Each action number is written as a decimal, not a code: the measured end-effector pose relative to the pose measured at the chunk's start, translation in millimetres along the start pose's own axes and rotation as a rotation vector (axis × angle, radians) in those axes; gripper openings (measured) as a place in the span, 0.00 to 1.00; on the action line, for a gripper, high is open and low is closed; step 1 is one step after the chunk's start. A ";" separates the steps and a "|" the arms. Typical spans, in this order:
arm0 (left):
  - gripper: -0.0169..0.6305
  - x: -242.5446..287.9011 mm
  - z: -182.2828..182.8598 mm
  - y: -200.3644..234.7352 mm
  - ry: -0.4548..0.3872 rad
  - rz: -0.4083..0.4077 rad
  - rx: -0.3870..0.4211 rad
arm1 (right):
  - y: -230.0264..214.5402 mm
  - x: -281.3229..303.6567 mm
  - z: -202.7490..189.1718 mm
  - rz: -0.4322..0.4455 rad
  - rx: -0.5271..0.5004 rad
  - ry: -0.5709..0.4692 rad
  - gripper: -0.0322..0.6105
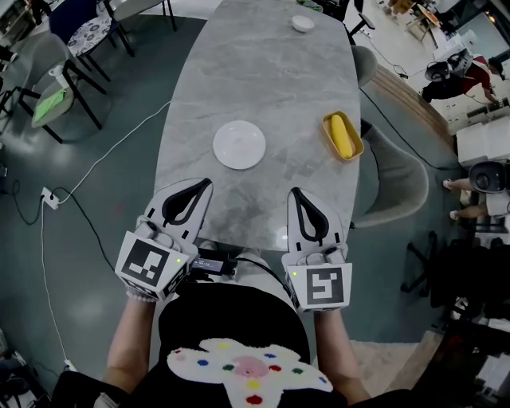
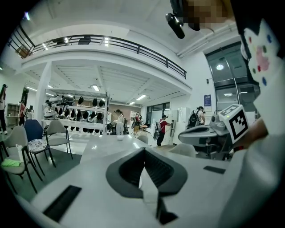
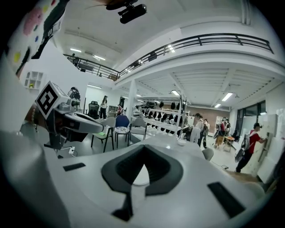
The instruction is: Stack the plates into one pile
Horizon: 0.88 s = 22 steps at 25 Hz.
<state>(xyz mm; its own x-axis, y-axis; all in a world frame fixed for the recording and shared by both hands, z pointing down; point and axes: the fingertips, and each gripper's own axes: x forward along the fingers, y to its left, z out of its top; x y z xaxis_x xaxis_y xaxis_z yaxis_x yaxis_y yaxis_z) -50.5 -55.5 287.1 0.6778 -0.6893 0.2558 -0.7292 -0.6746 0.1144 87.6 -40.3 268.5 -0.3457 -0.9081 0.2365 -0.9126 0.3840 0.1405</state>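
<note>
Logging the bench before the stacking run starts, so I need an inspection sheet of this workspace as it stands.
Surface: grey marble-look oval table, no spills seen.
Job's things: white round plate mid-table; yellow rectangular dish near the right edge; apart, not stacked.
Clutter: small white bowl at the far end.
Grippers: left gripper and right gripper both shut, empty, over the near edge.
Cables: white cable on the floor left of the table.
Surroundings: grey chair at the right; more chairs at the left.
</note>
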 end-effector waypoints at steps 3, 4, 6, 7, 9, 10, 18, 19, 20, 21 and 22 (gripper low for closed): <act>0.04 0.2 1.2 1.0 -0.030 0.001 -0.001 | -3.3 1.9 -0.9 -0.009 -0.011 0.009 0.05; 0.04 0.1 0.9 1.3 -0.031 0.001 -0.001 | -4.1 2.6 -0.6 -0.014 -0.011 0.015 0.05; 0.04 0.5 -0.6 2.0 -0.030 0.002 0.000 | -6.8 3.4 -1.5 -0.026 -0.022 0.023 0.05; 0.04 0.9 -1.4 2.3 -0.031 0.003 0.000 | -6.9 3.6 -2.1 -0.024 -0.026 0.020 0.05; 0.04 1.6 -1.9 2.7 -0.033 0.005 0.000 | -3.8 3.9 -3.1 -0.009 -0.016 0.012 0.05; 0.04 1.9 -1.9 3.0 -0.033 0.006 0.000 | -1.2 4.2 -3.2 0.002 -0.003 0.009 0.05; 0.04 0.9 -1.3 4.0 -0.031 0.007 -0.004 | 3.9 3.6 -4.3 0.010 -0.010 0.016 0.05; 0.04 0.8 -1.0 3.9 -0.031 0.007 -0.005 | 4.0 3.1 -4.8 0.011 -0.012 0.018 0.05; 0.04 0.8 -0.1 3.7 -0.030 0.008 -0.007 | 3.8 2.8 -5.2 0.011 -0.013 0.019 0.05; 0.04 1.0 0.6 3.4 -0.029 0.008 -0.008 | 3.6 2.5 -5.4 0.011 -0.012 0.019 0.05; 0.04 1.2 0.7 3.0 -0.029 0.008 -0.009 | 3.3 2.3 -5.6 0.011 -0.010 0.018 0.05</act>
<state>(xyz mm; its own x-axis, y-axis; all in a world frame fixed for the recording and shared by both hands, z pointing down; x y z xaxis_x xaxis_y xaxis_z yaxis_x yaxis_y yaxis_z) -51.8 -58.5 287.1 0.6741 -0.7022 0.2290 -0.7356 -0.6665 0.1215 85.0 -40.2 274.9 -0.3517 -0.9007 0.2549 -0.9065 0.3956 0.1474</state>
